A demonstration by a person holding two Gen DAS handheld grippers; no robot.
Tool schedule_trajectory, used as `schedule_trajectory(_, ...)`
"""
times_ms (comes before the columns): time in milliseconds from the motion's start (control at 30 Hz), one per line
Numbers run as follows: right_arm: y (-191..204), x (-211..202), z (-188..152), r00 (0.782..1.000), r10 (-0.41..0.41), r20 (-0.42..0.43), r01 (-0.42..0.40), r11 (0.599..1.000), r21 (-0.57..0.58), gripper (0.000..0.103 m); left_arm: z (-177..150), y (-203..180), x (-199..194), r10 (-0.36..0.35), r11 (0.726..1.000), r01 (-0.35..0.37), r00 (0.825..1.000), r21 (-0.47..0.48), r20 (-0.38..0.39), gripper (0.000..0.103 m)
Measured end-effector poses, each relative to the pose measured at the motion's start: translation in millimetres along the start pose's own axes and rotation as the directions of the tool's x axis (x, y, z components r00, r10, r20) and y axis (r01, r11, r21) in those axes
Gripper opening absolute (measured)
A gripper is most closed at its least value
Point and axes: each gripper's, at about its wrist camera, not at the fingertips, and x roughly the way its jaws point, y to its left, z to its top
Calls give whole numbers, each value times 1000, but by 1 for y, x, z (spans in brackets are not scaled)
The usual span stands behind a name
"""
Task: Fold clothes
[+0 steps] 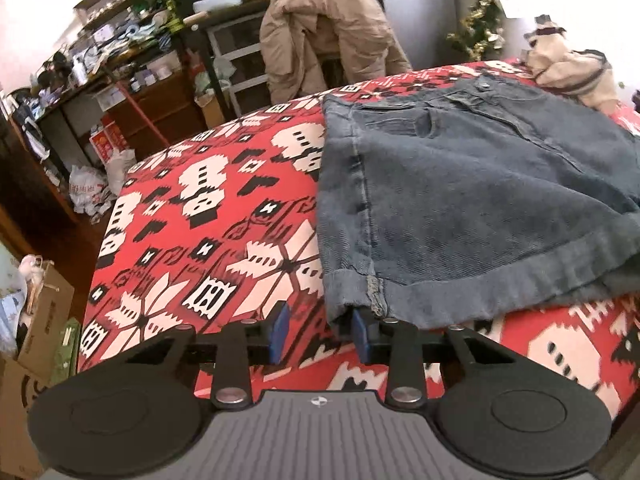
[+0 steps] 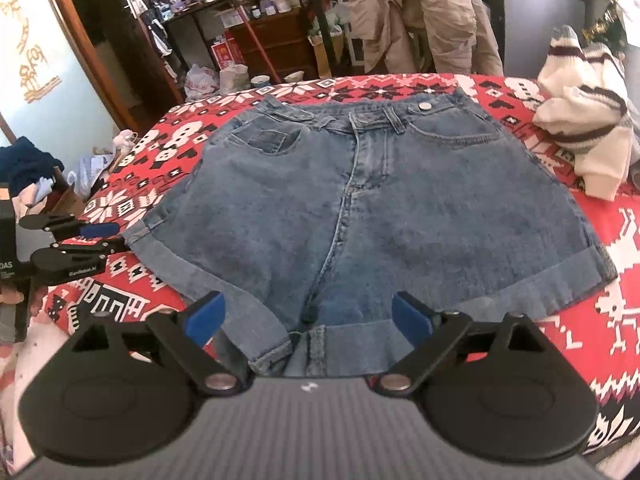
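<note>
Left wrist view: the left hand-held gripper (image 1: 320, 330) sits low at the near left corner of the blue denim shorts with rolled cuffs (image 1: 460, 200). Its two blue pads stand with a gap between them. The right pad (image 1: 362, 334) touches the edge of the rolled cuff (image 1: 500, 284); the left pad (image 1: 278, 330) is over bare cloth, so nothing is clamped here. The shorts lie flat on a surface covered by a red, white and black patterned cloth (image 1: 208, 216). Their waistband is at the far side. A cream knitted garment with dark stripes (image 1: 572, 72) lies bunched just beyond the waistband. Behind the surface a beige padded jacket (image 1: 332, 28) hangs over a chair.

Right wrist view: the right hand-held gripper (image 2: 308, 320) has its jaws spread wide, hovering over the crotch and inner cuffs of the shorts (image 2: 380, 200), gripping nothing. The shorts lie front up, with the metal waist button (image 2: 424, 107) at the far edge and both legs pointing toward the camera. At the left edge of this view, the left hand-held gripper (image 2: 108, 238) reaches the outer corner of the cuff; whether its pads press the fabric I cannot tell. The cream striped garment (image 2: 588, 120) rests on the patterned cloth (image 2: 600, 264) to the right, near the waistband but apart from it.
</note>
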Motion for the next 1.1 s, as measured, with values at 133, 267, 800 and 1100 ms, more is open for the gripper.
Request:
schedule_trajectory(133,6,-1,-4,1000,5,-2,-5,999,-37,84,6,3,7,-24,997,23,1000,-75,-19,5)
schedule_trajectory(267,20,0,-10,1000,17,-26,-20,994,-106,16,11,4,-8,34,995,-31,999,-100,29,5)
schedule_trajectory(800,56,16,-21,996,33,-79,-55,953,-299,48,3,29,-2,-21,975,16,999,-222,-24,5)
schedule_trajectory(1100,80,37,-37,987,-95,-129,18,865,-502,6,3,33,-7,-40,968,35,999,-248,-13,5)
